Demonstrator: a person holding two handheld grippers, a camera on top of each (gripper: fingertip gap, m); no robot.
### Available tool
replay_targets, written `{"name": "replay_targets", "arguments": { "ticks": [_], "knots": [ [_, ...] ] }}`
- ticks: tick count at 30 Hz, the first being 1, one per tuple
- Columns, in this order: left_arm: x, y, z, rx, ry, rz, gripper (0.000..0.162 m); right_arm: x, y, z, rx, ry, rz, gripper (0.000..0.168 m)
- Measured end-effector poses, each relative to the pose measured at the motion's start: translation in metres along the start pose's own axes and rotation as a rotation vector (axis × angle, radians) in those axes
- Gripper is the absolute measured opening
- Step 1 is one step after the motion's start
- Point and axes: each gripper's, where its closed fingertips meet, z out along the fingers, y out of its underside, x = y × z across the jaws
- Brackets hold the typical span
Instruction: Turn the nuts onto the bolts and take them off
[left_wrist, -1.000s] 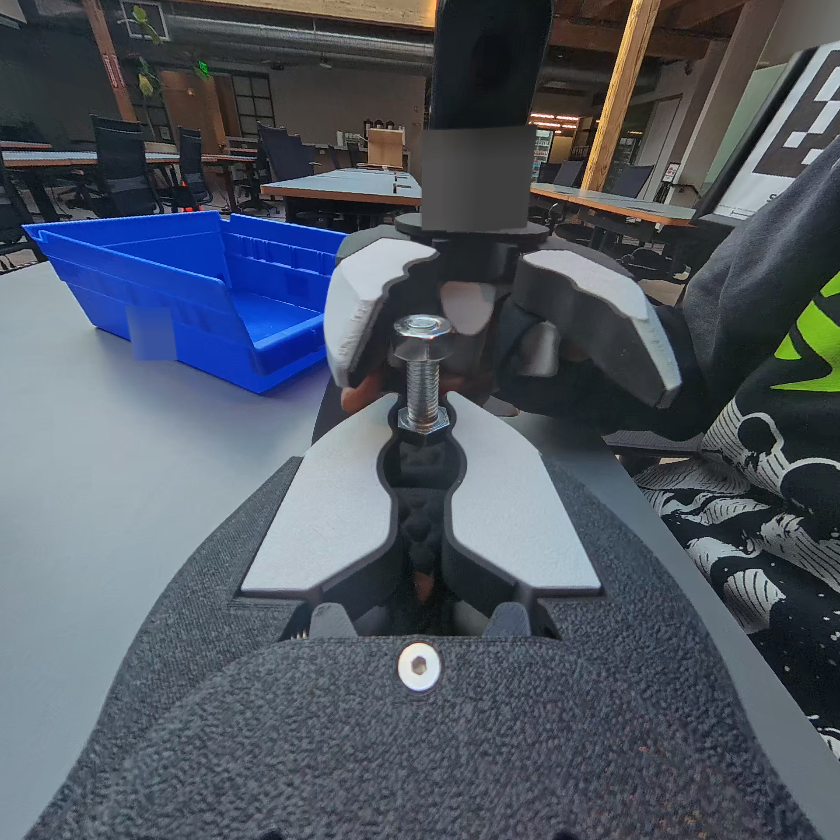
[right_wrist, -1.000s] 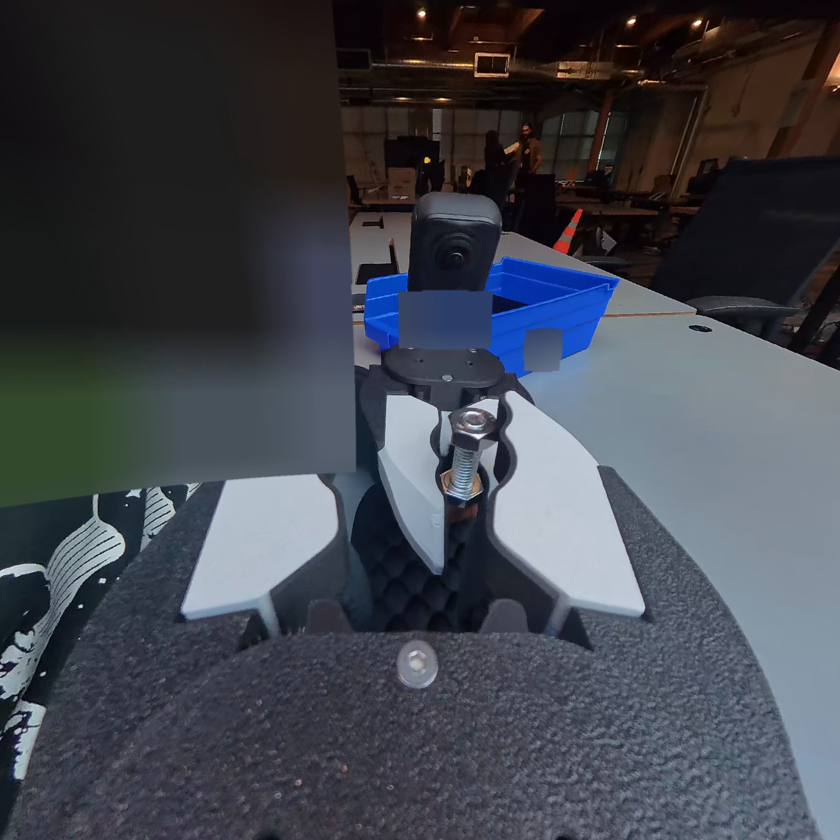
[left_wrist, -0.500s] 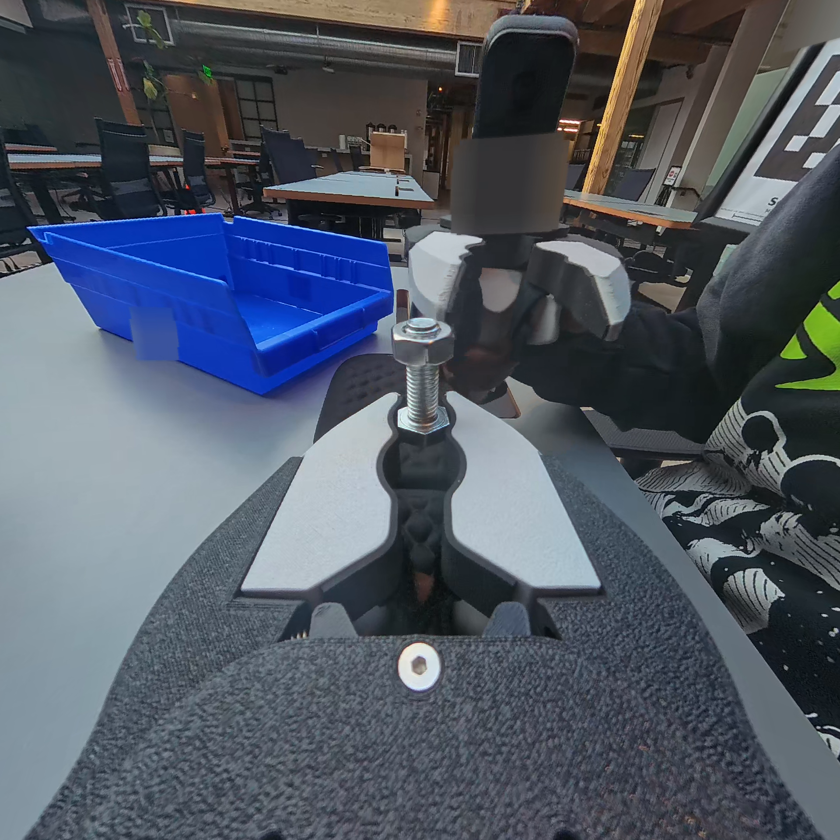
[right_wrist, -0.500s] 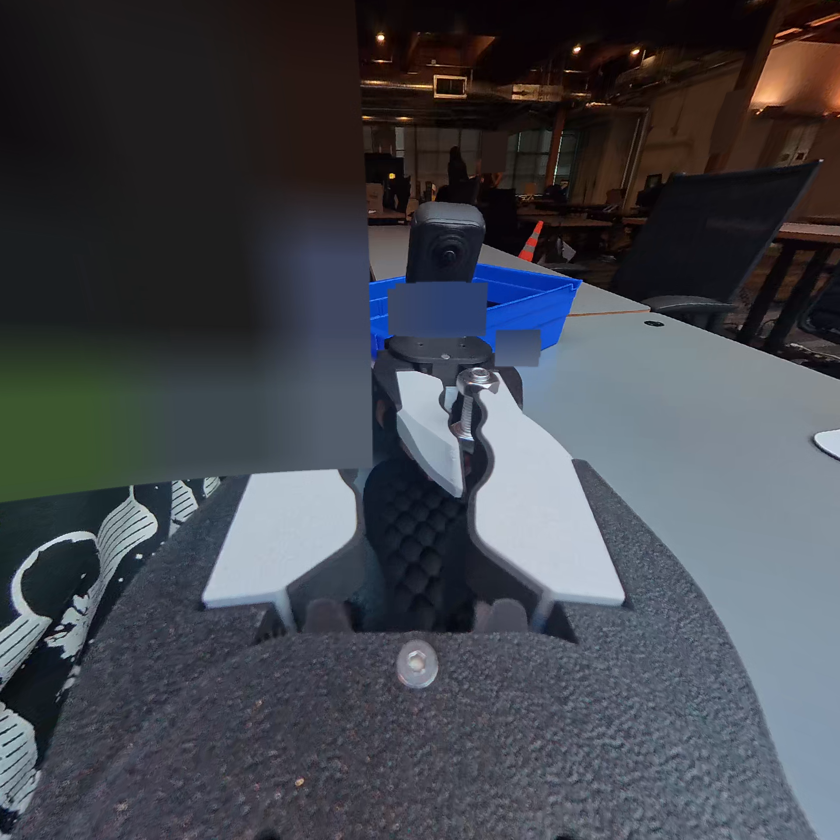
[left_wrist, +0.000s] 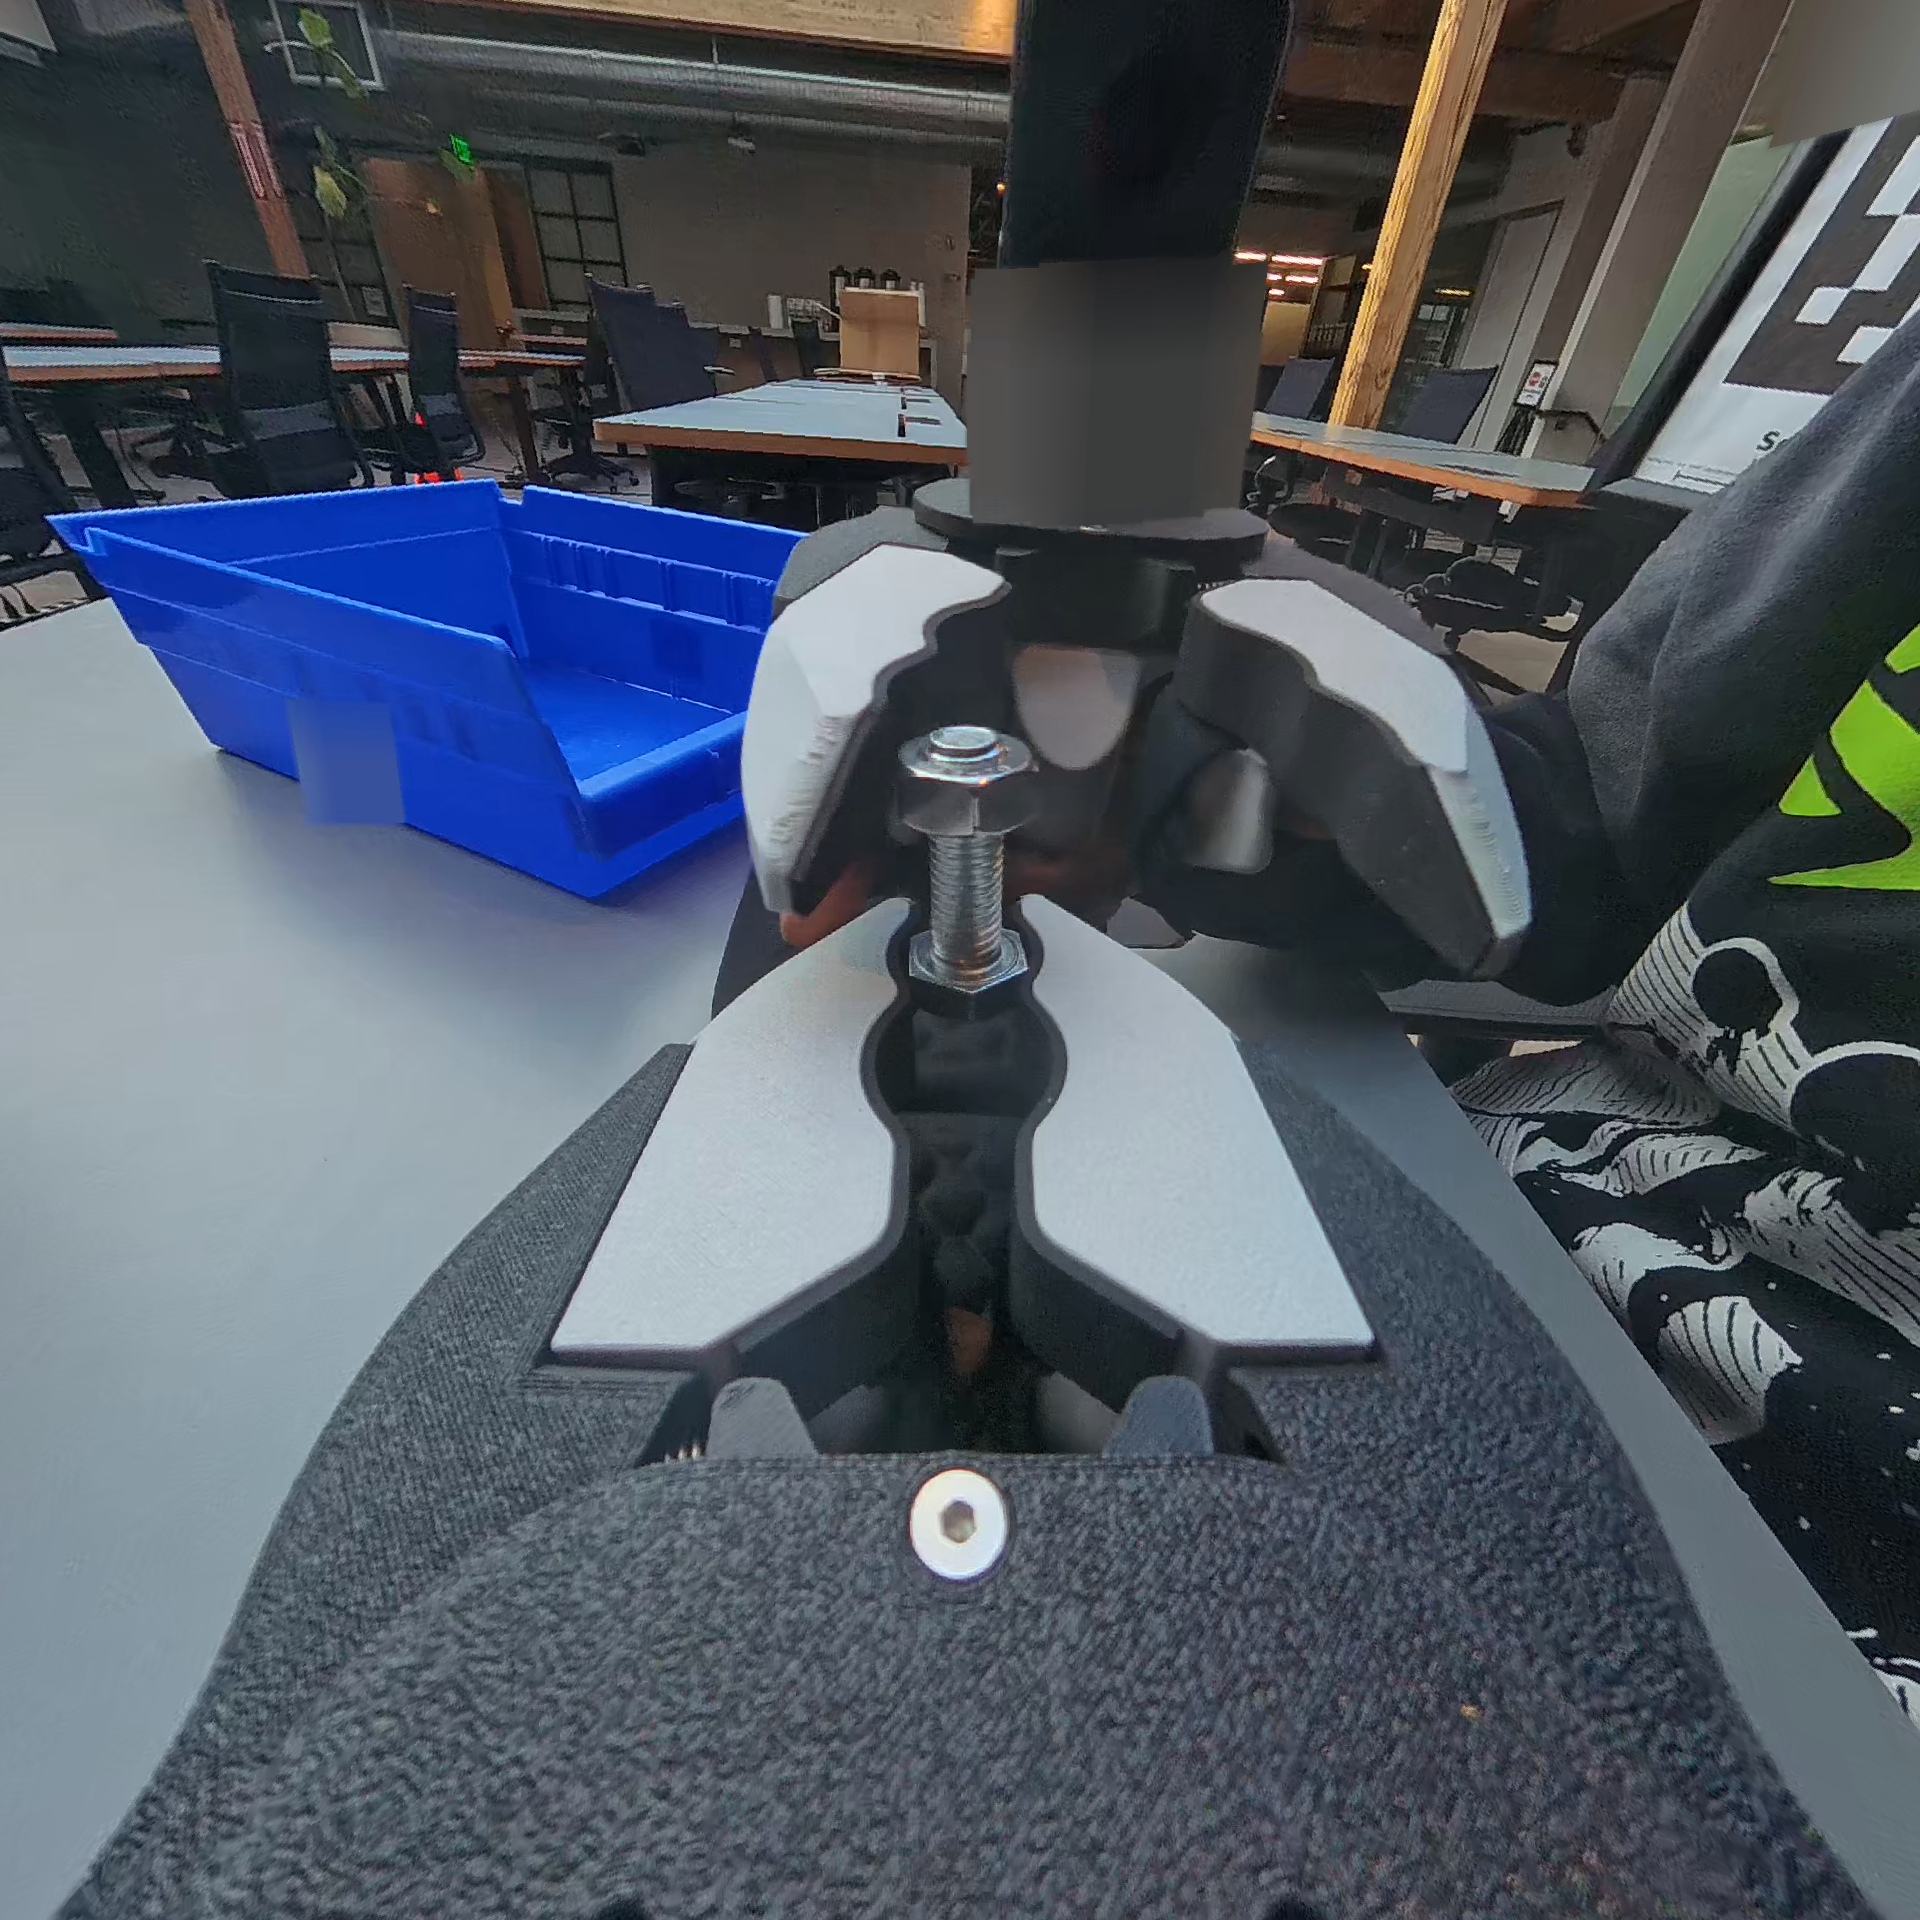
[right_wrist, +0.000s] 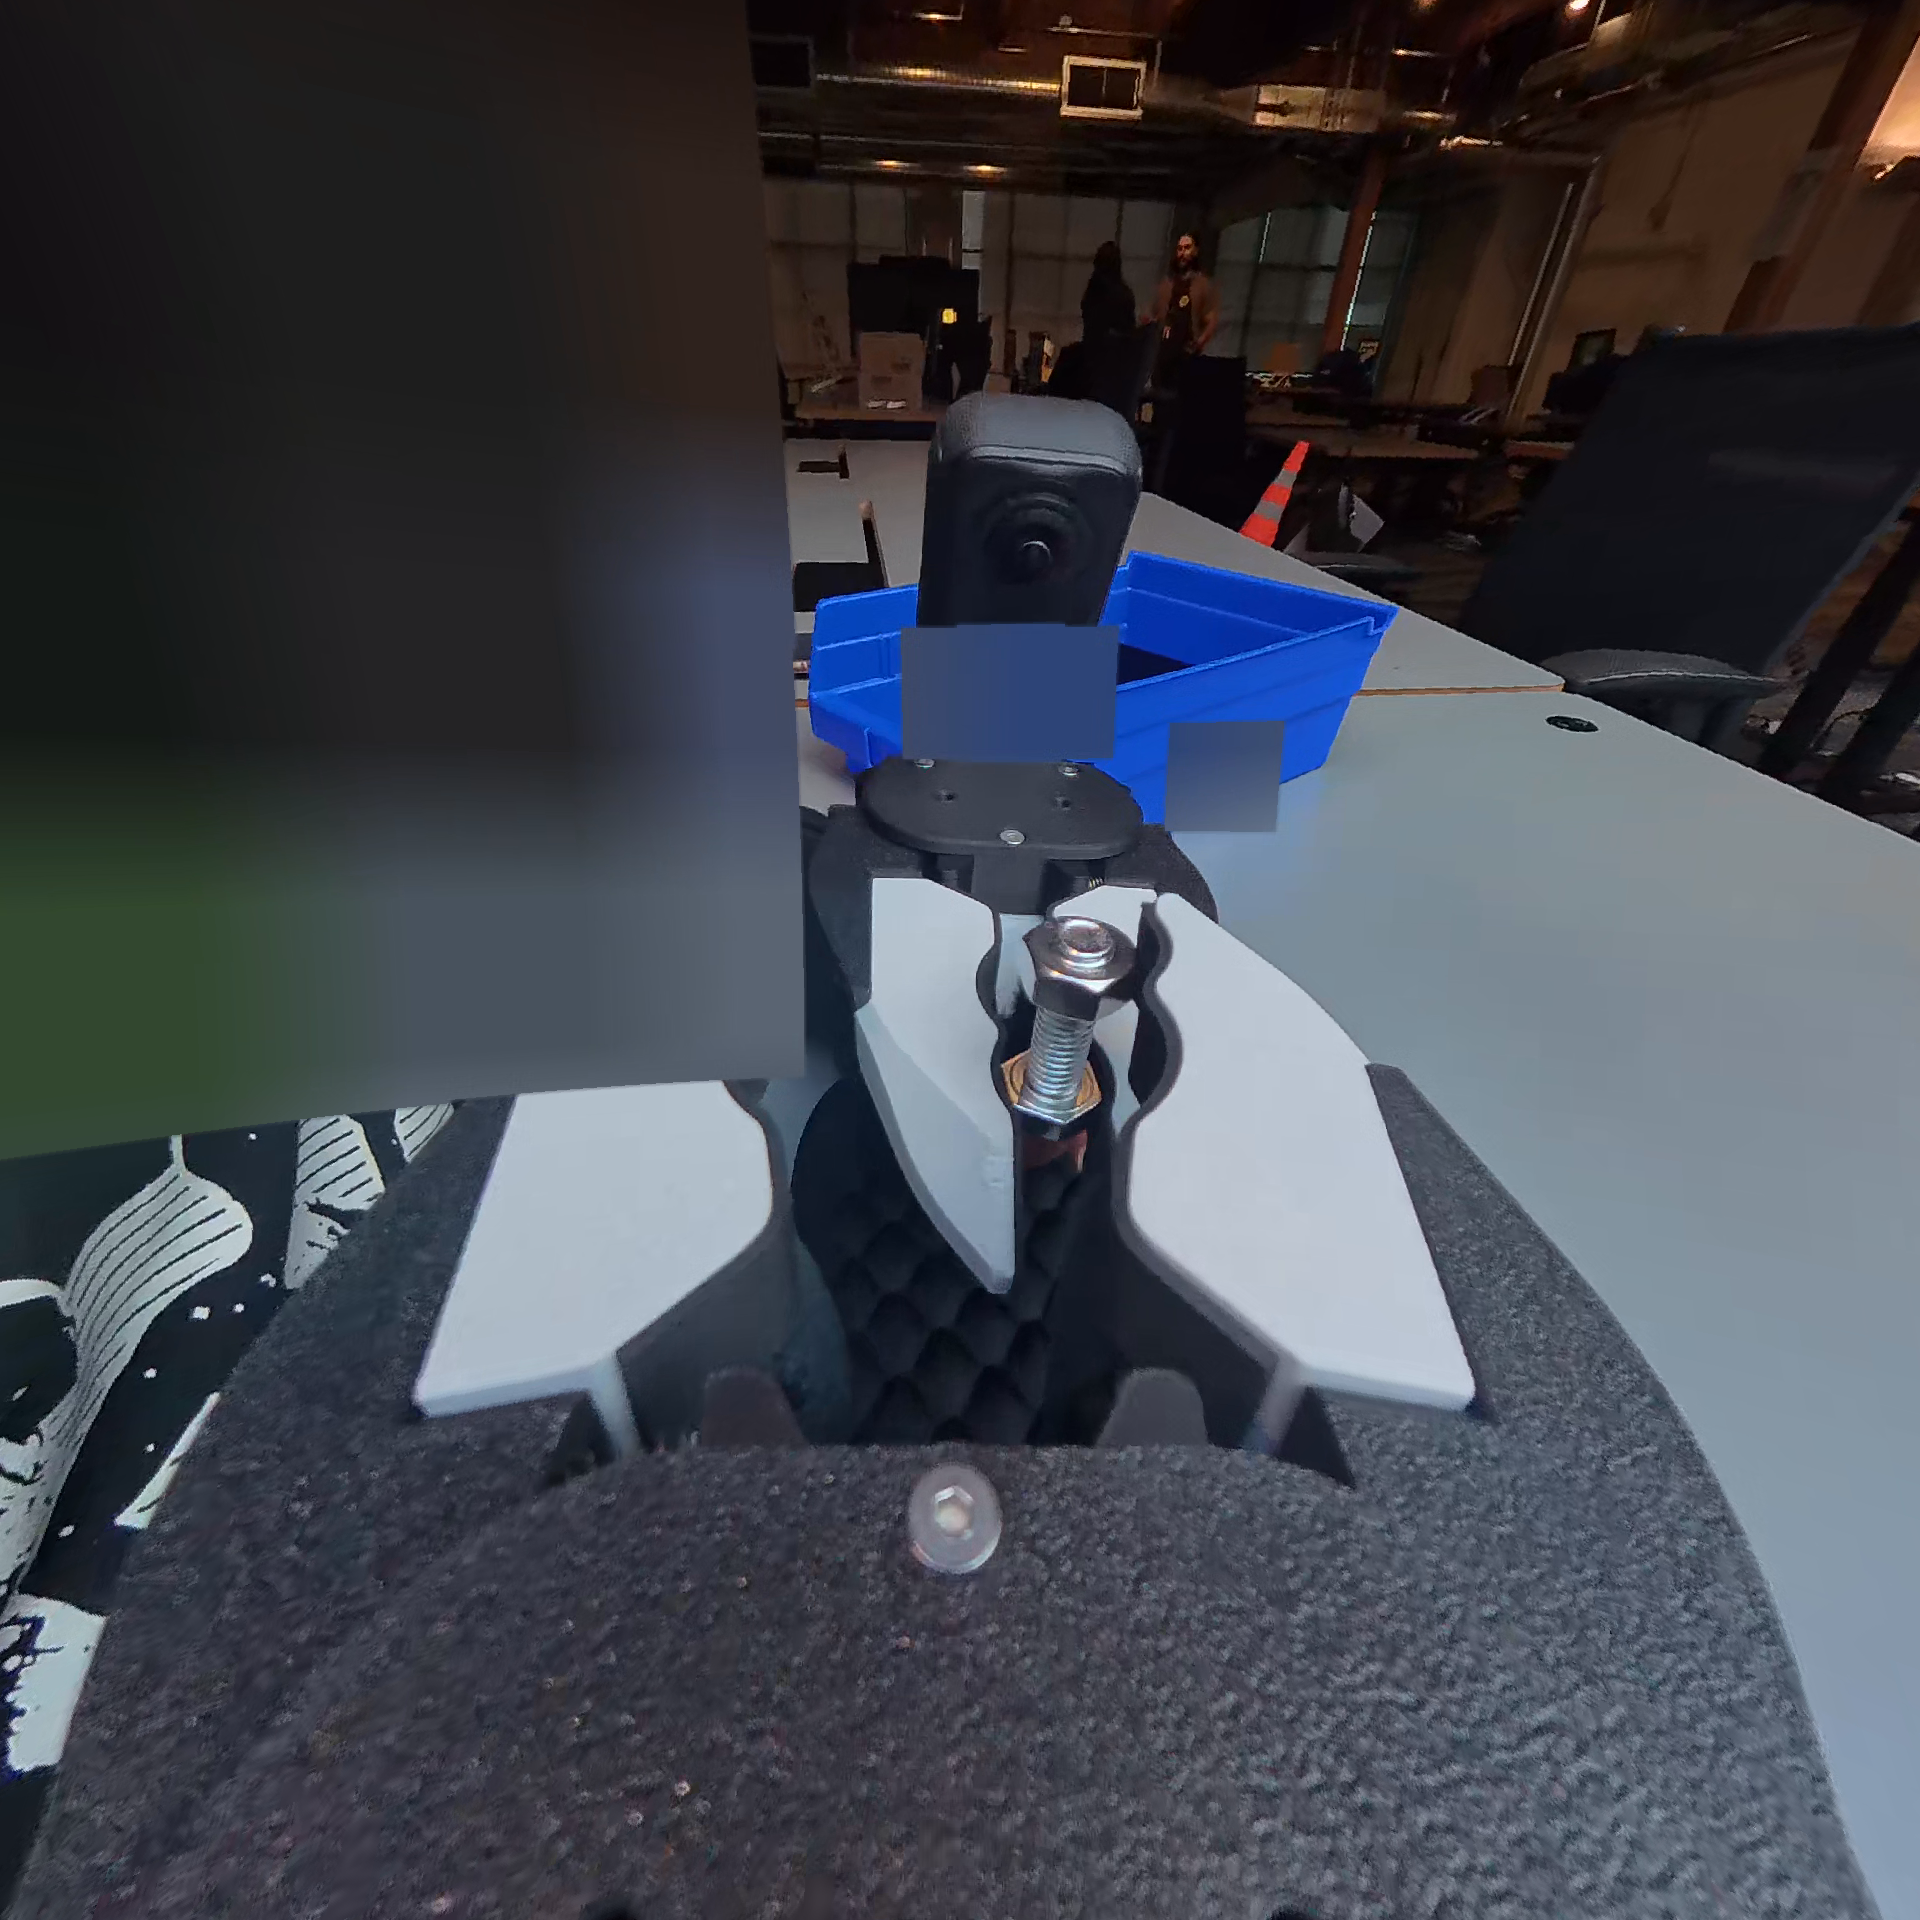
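A steel bolt (left_wrist: 964, 894) stands upright, with a hex nut (left_wrist: 966, 795) near its top end. My left gripper (left_wrist: 966, 940) is shut on the bolt's lower hex end (left_wrist: 968, 966). My right gripper (left_wrist: 1132, 831) faces it, open, with one finger (left_wrist: 821, 748) close beside the nut and the other finger (left_wrist: 1392, 769) well apart. In the right wrist view the bolt (right_wrist: 1055, 1049) and nut (right_wrist: 1075, 966) stand between the spread fingers of my right gripper (right_wrist: 956, 1101), held by the left gripper's fingers (right_wrist: 935, 1091).
A blue plastic bin (left_wrist: 436, 665) sits on the grey table (left_wrist: 260, 1039) behind and left; it also shows in the right wrist view (right_wrist: 1247, 665). A person's dark sleeve and patterned clothing (left_wrist: 1714, 1039) are at the table's right edge. Office chairs and desks stand beyond. There is about 6 cm between the tips of the two grippers.
Half a second ago the right gripper was drawn back from the bolt. It has now come forward, open, around the top nut, as it was a second ago. The left gripper kept its hold.
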Motion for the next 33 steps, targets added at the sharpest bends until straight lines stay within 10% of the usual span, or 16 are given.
{"name": "replay_targets", "arguments": {
  "ticks": [14,33],
  "knots": [
    [-0.001,-0.001,-0.001,0.008,-0.007,-0.009,0.014,-0.015,0.000,-0.038,0.047,0.034,0.025,0.043],
    [0.000,-0.001,-0.001,0.005,0.000,-0.005,0.014,0.000,0.000,-0.006,0.024,0.022,0.001,0.066]
  ]
}}
